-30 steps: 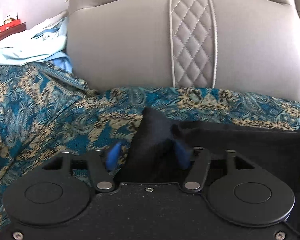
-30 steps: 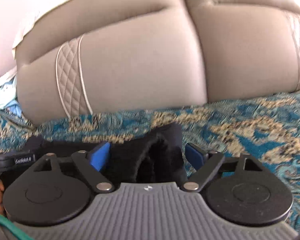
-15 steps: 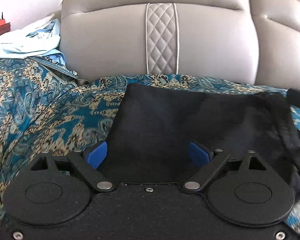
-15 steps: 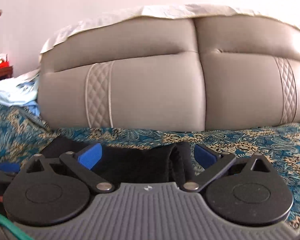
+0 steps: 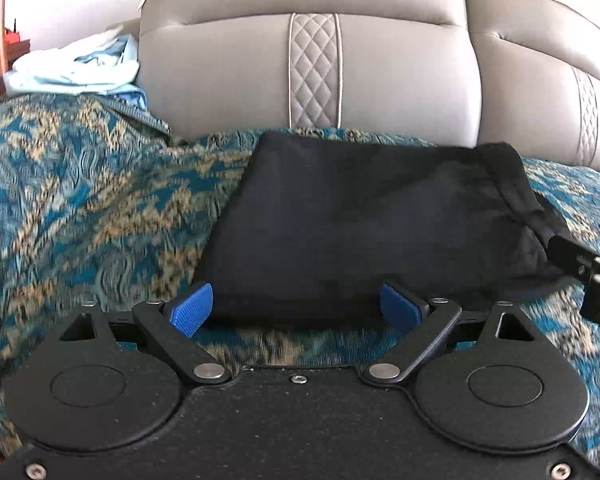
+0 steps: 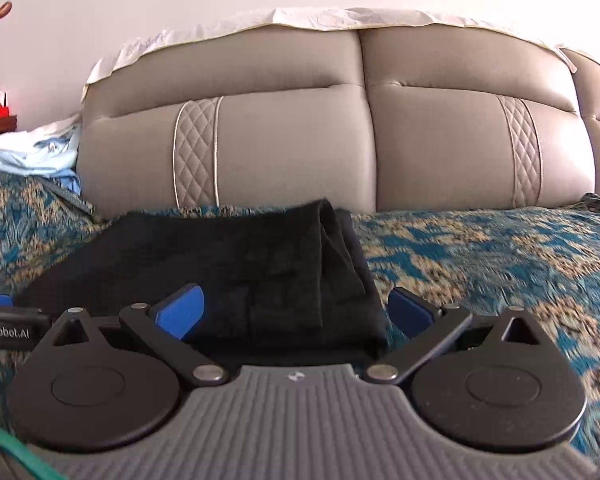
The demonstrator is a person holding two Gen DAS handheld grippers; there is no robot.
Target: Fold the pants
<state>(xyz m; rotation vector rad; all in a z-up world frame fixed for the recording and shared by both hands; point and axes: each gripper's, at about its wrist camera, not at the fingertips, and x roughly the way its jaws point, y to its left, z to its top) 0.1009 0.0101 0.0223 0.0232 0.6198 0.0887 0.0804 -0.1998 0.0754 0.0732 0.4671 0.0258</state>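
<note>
Black pants (image 5: pixel 364 220) on a teal-and-gold paisley bedspread (image 5: pixel 80 200), before a grey headboard (image 6: pixel 292 152) with diamond-quilted strips

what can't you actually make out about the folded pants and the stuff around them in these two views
- Left wrist view: the near edge of the black pants sits in dark shadow; layers unreadable.
- Right wrist view: the gripper body hides the pants' near edge.
- Both views: the bedspread pattern is blurred.
- Left wrist view: the red items are too small and cut by the edge.
</note>
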